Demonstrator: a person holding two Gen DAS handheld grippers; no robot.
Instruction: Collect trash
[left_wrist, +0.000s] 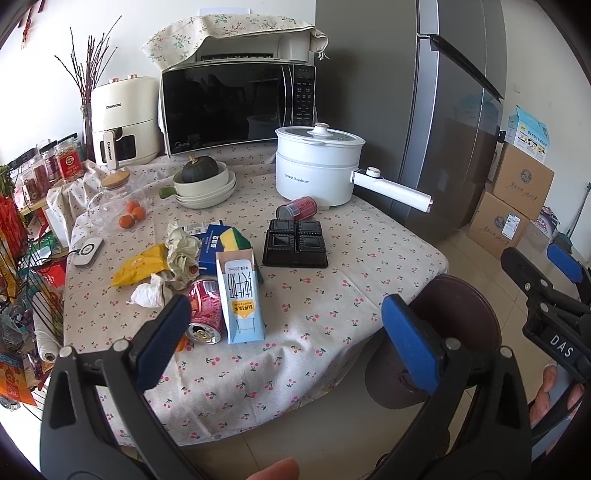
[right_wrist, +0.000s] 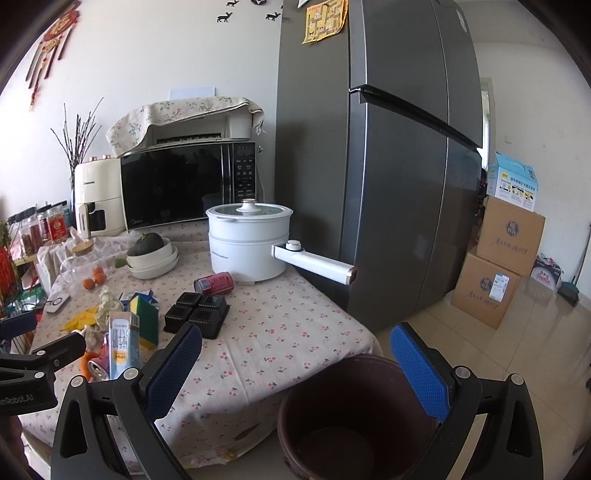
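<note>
On the counter (left_wrist: 369, 258), trash sits clustered: milk carton (left_wrist: 240, 299), red can (left_wrist: 205, 312), tissue (left_wrist: 149, 293). Both grippers hover empty, left gripper (left_wrist: 286, 343) and right gripper (right_wrist: 295, 373) jaws spread. Grab the upright carton squarely across its sides, then drop into the brown bin (right_wrist: 354, 413) below the edge.

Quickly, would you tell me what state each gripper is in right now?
Left gripper: open, holding nothing, above the table edge.
Right gripper: open, holding nothing, above the brown bin.

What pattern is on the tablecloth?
Small red cherries on a cream tablecloth; clearest in the left wrist view.
</note>
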